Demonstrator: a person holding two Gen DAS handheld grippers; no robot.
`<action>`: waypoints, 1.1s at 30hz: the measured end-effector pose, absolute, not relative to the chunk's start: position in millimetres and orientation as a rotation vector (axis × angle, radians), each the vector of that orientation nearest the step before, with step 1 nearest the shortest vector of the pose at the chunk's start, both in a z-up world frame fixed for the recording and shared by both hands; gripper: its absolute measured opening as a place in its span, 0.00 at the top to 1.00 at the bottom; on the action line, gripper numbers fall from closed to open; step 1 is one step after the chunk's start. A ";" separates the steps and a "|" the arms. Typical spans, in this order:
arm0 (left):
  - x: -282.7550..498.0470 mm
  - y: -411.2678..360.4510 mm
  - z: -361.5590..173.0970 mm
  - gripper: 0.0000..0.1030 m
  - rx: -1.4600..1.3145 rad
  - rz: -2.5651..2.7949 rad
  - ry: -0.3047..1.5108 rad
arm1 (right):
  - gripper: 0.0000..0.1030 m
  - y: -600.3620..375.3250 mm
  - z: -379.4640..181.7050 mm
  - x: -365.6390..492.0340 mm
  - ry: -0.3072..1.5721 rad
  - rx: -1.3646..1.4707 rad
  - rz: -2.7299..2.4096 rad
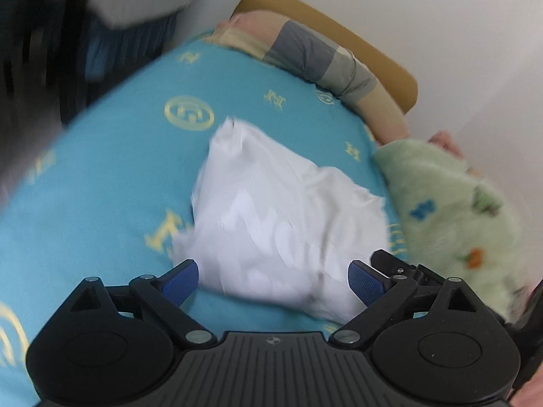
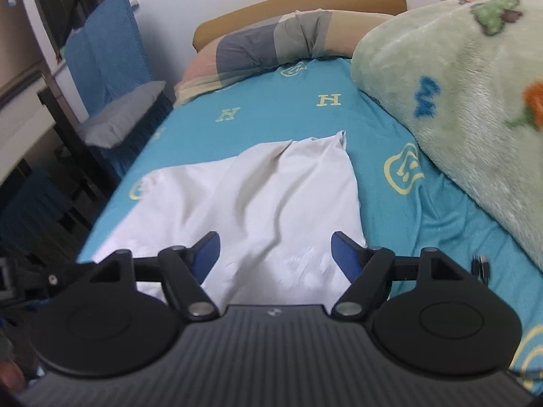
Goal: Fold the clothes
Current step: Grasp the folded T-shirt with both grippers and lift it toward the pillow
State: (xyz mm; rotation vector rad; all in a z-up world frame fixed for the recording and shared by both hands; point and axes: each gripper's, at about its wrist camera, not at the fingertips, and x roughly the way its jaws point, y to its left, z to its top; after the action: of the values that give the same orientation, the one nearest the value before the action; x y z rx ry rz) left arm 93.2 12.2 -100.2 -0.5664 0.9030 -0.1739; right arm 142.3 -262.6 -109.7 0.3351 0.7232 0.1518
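**Both grippers open over the white garment, nothing held**

Left gripper [image 1: 273, 279]: jaws spread wide, blue pads clear of the cloth on either side, gripping nothing. I hold it angled down over the near edge of the white garment [image 1: 285, 217], which lies partly folded on the turquoise bedsheet [image 1: 129, 156]. This view is smeared, so I cannot read the folds or which edge faces me.

Right gripper [image 2: 275, 249]: also open, pads apart with cloth showing between them but not pinched. From here the garment [image 2: 244, 200] reads better: a broad flat panel nearest me, narrowing to a bunched point toward the headboard, with a long crease running through the middle. My judgement: a fold has been laid and both grippers stand free to pick the next pair of edges.

Surroundings, left to right in the right wrist view:
- chair draped in blue cloth [image 2: 101, 51] just off the bed's left edge, with a grey cushion on its seat; clear of the work.
- patchwork pillow [image 2: 271, 44] against the tan headboard [image 2: 298, 0]; well beyond the garment.
- fluffy green blanket [image 2: 458, 108] heaped along the right side; near the garment's right edge, likely to crowd a fold that way.
- small dark object [image 2: 482, 266] on the sheet at right; too small to identify.
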 end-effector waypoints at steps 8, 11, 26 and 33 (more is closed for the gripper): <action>115.2 32.9 -151.0 0.08 -0.914 -0.167 0.982 | 0.15 -289.5 -111.7 110.1 0.759 0.750 0.203; 128.7 37.3 -175.8 0.16 -1.042 -0.138 0.995 | 0.15 -290.7 -126.2 111.2 0.792 0.899 0.231; 129.5 51.4 -164.1 0.75 -1.146 -0.081 0.856 | 0.33 -290.8 -203.5 128.4 0.813 1.388 0.092; 135.0 52.7 -165.3 0.76 -1.157 -0.084 0.876 | 0.62 -302.3 -205.2 127.1 0.772 1.385 -0.017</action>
State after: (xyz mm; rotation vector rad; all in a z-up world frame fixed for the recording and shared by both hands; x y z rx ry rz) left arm 135.0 52.7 -165.3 -1.1567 0.8765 -0.0836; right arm 127.1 -302.3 -205.2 1.3850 0.7718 -0.0167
